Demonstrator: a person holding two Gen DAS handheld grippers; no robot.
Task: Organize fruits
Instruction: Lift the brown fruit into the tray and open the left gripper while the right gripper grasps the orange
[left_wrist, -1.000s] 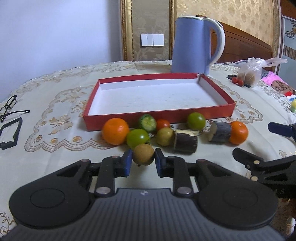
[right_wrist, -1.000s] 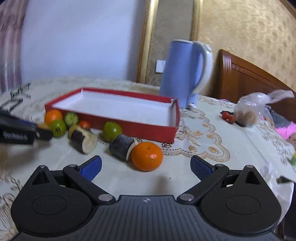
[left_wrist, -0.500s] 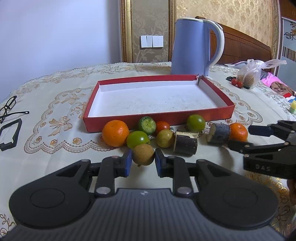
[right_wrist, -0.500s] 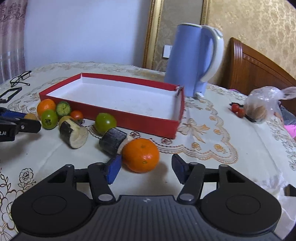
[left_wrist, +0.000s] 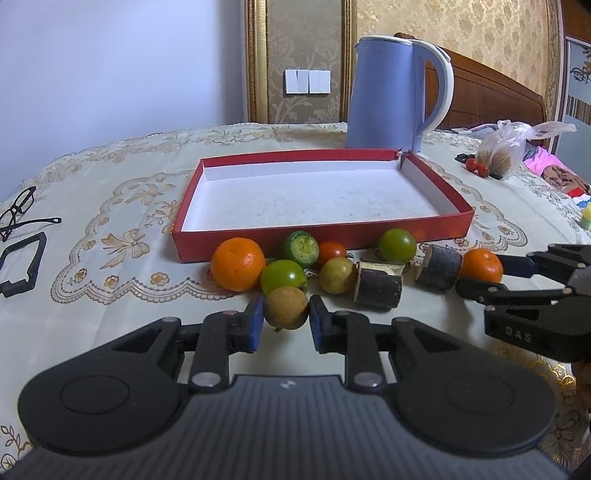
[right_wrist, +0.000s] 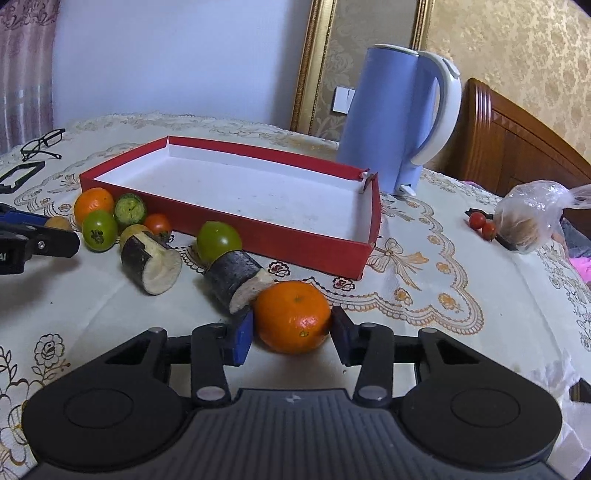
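My left gripper (left_wrist: 286, 319) is shut on a small brown round fruit (left_wrist: 285, 308) near the table's front. My right gripper (right_wrist: 291, 330) is shut on an orange (right_wrist: 292, 315), which also shows in the left wrist view (left_wrist: 481, 264). A red box (left_wrist: 321, 227) with a white inside stands behind the fruit row, also in the right wrist view (right_wrist: 365, 254). In front of it lie another orange (left_wrist: 237, 263), two green tomatoes (left_wrist: 283, 276) (left_wrist: 397, 245), a cut cucumber piece (left_wrist: 301, 249), a red tomato (left_wrist: 331, 252), a yellowish fruit (left_wrist: 337, 275) and two dark cut chunks (left_wrist: 377, 286) (left_wrist: 439, 266).
A blue kettle (left_wrist: 388, 92) stands behind the box. A plastic bag (left_wrist: 504, 149) with small red tomatoes (left_wrist: 476, 167) beside it lies at the right. Glasses (left_wrist: 16, 212) and a black frame (left_wrist: 18, 264) lie at the left on the lace tablecloth.
My right gripper moved in toward the orange and closed from wide open onto it. My left gripper stayed shut on the brown fruit.
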